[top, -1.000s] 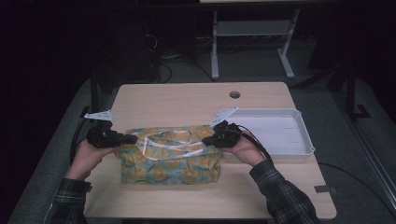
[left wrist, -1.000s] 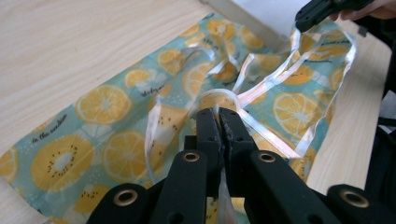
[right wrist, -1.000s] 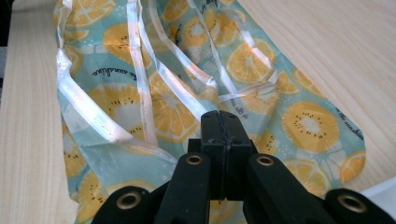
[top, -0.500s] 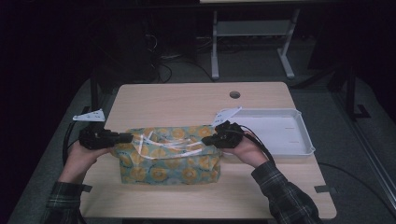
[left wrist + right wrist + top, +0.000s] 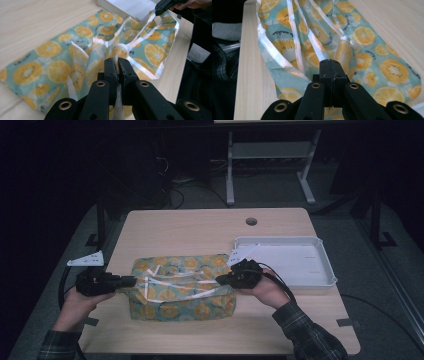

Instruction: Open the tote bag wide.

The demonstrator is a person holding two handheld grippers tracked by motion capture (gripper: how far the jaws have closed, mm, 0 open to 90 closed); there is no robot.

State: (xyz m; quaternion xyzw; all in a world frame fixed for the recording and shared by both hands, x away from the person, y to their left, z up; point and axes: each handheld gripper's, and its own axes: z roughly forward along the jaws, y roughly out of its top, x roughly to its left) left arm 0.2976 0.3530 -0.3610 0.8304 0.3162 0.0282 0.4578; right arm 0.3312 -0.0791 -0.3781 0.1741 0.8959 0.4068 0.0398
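Observation:
A teal plastic bag (image 5: 180,297) printed with orange and kiwi slices lies across the near half of the wooden table (image 5: 190,230). My left gripper (image 5: 131,281) is shut on the bag's left edge, with a fold of film pinched between its jaws (image 5: 117,62). At the bag's right edge, my right gripper (image 5: 220,280) is shut on the film (image 5: 329,62). The bag (image 5: 50,65) is stretched between the two, its pale seam strips raised into ridges. In the left gripper view the right gripper (image 5: 162,5) holds the far corner.
A shallow white tray (image 5: 300,265) sits on the table to the right of the bag, just behind my right hand. A round cable hole (image 5: 251,221) lies near the table's far edge. A metal stand (image 5: 270,155) is on the floor beyond.
My left hand has drawn its end of the bag to the left, past the table's edge, and the bag is pulled longer and flatter. The right hand has shifted slightly.

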